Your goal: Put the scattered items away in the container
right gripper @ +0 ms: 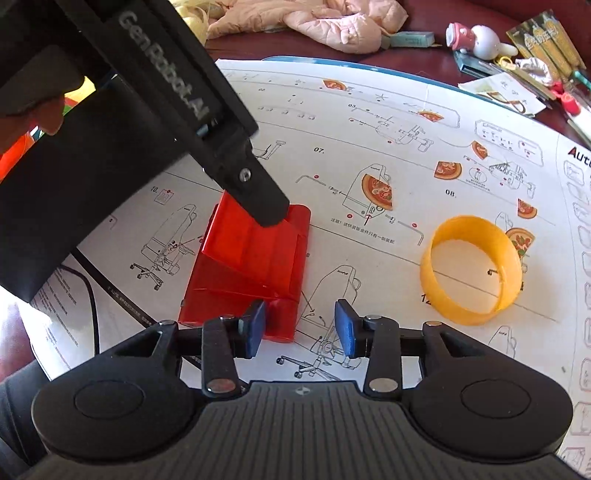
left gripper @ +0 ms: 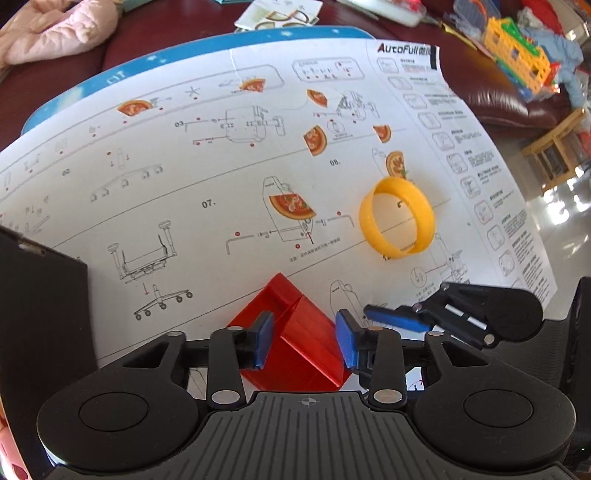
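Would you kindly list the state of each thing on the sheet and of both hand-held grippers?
red container: open, lid tilted up, nothing visible inside.
yellow ring: lying on the instruction sheet, apart from the container.
pizza slice cutouts: scattered flat on the sheet.
left hand-held gripper: open, over the container.
right hand-held gripper: open, holding nothing.

A big white instruction sheet [left gripper: 229, 155] covers the middle of both views, lying on a blue mat [left gripper: 110, 77] over a dark red table [left gripper: 55, 81]. A pink padded jacket [left gripper: 55, 26] lies at upper left of the left view. At right, a dark red sofa [left gripper: 517, 103], a wooden stool [left gripper: 554, 151] and a glossy floor [left gripper: 561, 206] catching bright daylight
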A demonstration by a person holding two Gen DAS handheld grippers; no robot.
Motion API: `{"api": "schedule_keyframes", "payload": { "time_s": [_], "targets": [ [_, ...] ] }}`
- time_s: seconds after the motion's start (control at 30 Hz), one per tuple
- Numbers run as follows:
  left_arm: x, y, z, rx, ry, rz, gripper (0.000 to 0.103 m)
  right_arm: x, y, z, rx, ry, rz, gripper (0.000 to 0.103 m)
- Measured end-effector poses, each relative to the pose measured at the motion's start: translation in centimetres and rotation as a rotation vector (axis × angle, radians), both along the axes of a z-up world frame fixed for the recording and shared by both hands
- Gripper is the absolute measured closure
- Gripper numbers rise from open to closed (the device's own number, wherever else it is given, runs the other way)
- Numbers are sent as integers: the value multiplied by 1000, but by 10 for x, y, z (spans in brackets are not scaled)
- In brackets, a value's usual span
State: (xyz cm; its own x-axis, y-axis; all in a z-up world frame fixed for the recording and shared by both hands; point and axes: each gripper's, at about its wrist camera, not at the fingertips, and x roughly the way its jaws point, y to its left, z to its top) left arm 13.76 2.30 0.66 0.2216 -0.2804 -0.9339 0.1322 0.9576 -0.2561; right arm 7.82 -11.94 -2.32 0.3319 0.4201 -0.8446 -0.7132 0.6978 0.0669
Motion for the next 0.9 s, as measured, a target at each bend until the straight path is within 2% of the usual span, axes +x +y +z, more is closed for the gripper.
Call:
{"api": "schedule_keyframes", "payload": {
  "time_s": [0.03, 0.1, 0.27, 0.43, 0.63, 0.7, 0.8, 0.9],
  "targets": [
    [-1, -3, -3, 21, -1, -23, 74, 1, 1, 0, -16, -15, 12, 56],
    [-6, -6, -4, 38, -25, -49, 81, 5, -1, -2, -30, -22, 24, 51],
    [-16, -1, -1, 14, -44, -30, 81, 12, -2, -4, -20, -5, 35, 45],
    [-35, 10, 0, -63, -34, -5, 80, 9, -6, -1, -29, -19, 57, 41],
    [-58, 21, -5, -147, -9, 35, 71, -1, -5, 0, -48, -36, 74, 39],
    [-62, 22, -8, -166, 4, 29, 65, -3, -4, -1, -54, -33, 80, 39],
    [-60, 26, -16, -216, 39, 20, 54, -4, -4, -2, -58, -22, 83, 39],
    [-50, 28, -26, -250, 71, 23, 52, -2, -6, -4, -54, -4, 75, 39]
  ]
}}
